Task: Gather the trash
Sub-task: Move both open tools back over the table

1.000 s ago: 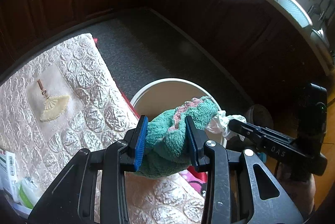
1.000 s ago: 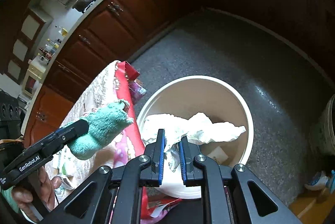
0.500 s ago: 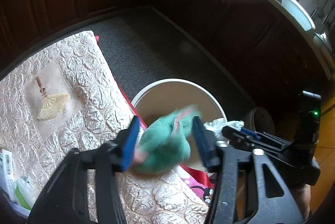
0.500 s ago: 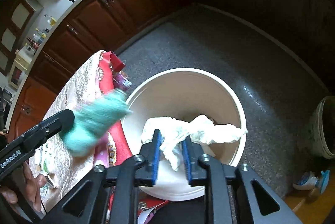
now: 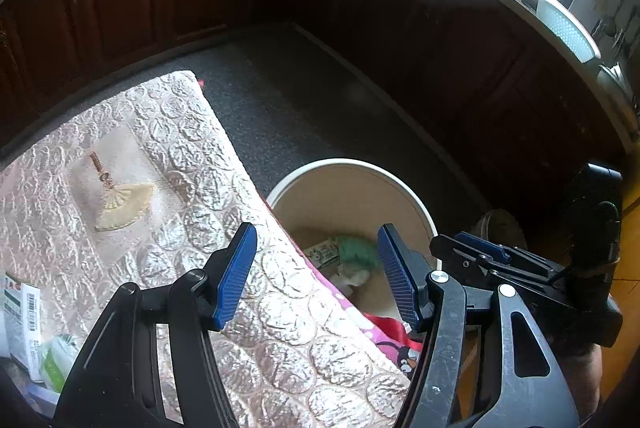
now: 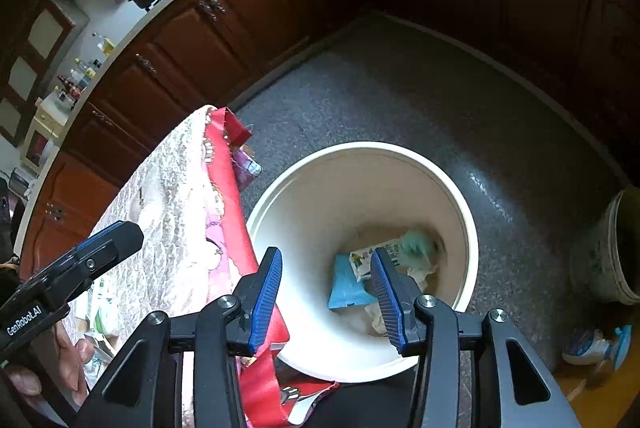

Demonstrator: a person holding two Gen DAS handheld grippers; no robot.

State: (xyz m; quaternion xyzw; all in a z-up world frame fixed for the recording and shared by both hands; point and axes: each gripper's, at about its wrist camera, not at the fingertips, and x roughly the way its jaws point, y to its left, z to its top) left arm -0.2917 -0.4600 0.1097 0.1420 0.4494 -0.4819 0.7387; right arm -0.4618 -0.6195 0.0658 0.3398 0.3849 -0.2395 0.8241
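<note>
A white round bin (image 6: pixel 460 212) stands on the floor beside the table; it also shows in the left wrist view (image 5: pixel 404 184). A green cloth (image 6: pixel 416 244) lies at its bottom beside a small carton (image 6: pixel 374 258), a blue wrapper (image 6: pixel 344 286) and white crumpled paper (image 6: pixel 420 272). The green cloth shows in the left wrist view too (image 5: pixel 356 250). My left gripper (image 5: pixel 314 274) is open and empty above the table edge and bin. My right gripper (image 6: pixel 326 298) is open and empty over the bin.
A quilted pink cloth (image 5: pixel 140 188) covers the table, with a red patterned cloth (image 6: pixel 228 188) hanging off its edge. Packets (image 5: pixel 24 312) lie at the table's left. A second bucket (image 6: pixel 616 248) stands on the speckled floor at right. Dark cabinets surround.
Both grippers opened. The green cloth dropped from my left gripper and the white paper from my right gripper; both now lie in the bin.
</note>
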